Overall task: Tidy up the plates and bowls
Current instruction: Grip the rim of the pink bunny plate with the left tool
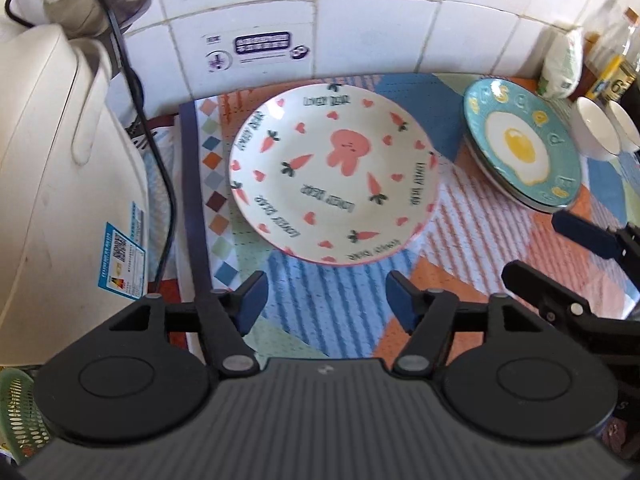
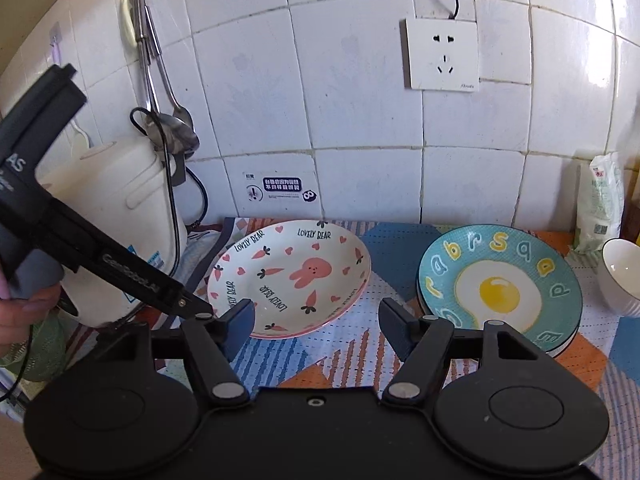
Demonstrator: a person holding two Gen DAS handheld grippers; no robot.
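A cream plate with a pink rabbit and carrots lies flat on the patterned mat, just beyond my left gripper. That gripper stands open over the mat with nothing between its fingers. To the right lies a teal plate with a fried-egg picture, on top of other plates, with white bowls beyond it. In the right wrist view my right gripper is open and empty, hovering between the rabbit plate and the egg plate. One white bowl stands at the right edge.
A white appliance with a black cable stands at the left. Behind is a tiled wall with a socket and hanging utensils. A bag and bottles fill the right corner. A green basket sits low left.
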